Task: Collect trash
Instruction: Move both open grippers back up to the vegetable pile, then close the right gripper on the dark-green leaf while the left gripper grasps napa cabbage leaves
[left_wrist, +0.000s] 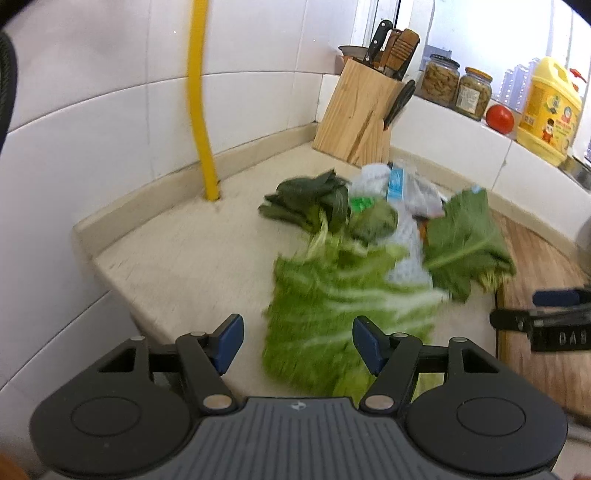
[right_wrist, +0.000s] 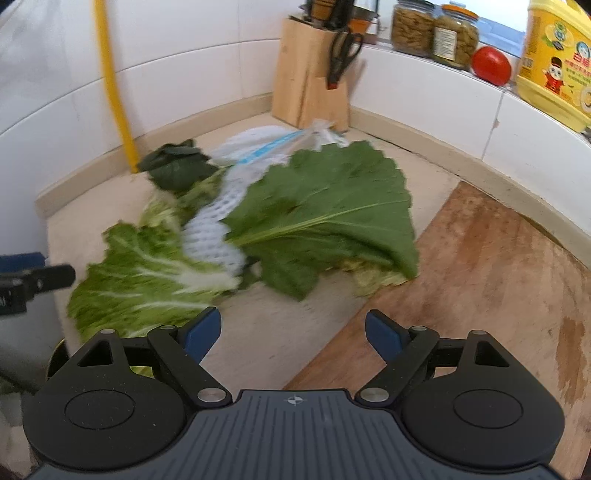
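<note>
The left tool (left_wrist: 298, 343) is hanging low over the desk (left_wrist: 177, 258) with its blue-padded fingers (left_wrist: 231, 341) spread wide and gripping nothing; the near end of a pale green cabbage leaf (left_wrist: 343, 314) is lying between and just beyond them. The right tool (right_wrist: 293, 334) is likewise standing wide open and empty, its fingers hovering over the seam where the bare desk is meeting a wooden cutting board (right_wrist: 480, 277).

Past both tools, the trash is sitting in a loose heap on the desk, left of the board: the cabbage leaf nearest, a white foam net sleeve (right_wrist: 214, 236) lying across it, a broad dark green leaf (right_wrist: 332, 218) covering the right side and touching the board's edge, and a clump of darker wilted greens (right_wrist: 177, 166) behind. Crumpled plastic wrapping (left_wrist: 410, 184) is lying at the far end of the heap.

Farther back, a yellow pipe (left_wrist: 201, 110) is running down the tiled wall into the desk, and a wooden knife block (left_wrist: 362, 110) is standing in the corner. Two jars (left_wrist: 458, 85), a tomato (left_wrist: 499, 118) and a yellow bottle (left_wrist: 550, 110) are lining the ledge behind.
</note>
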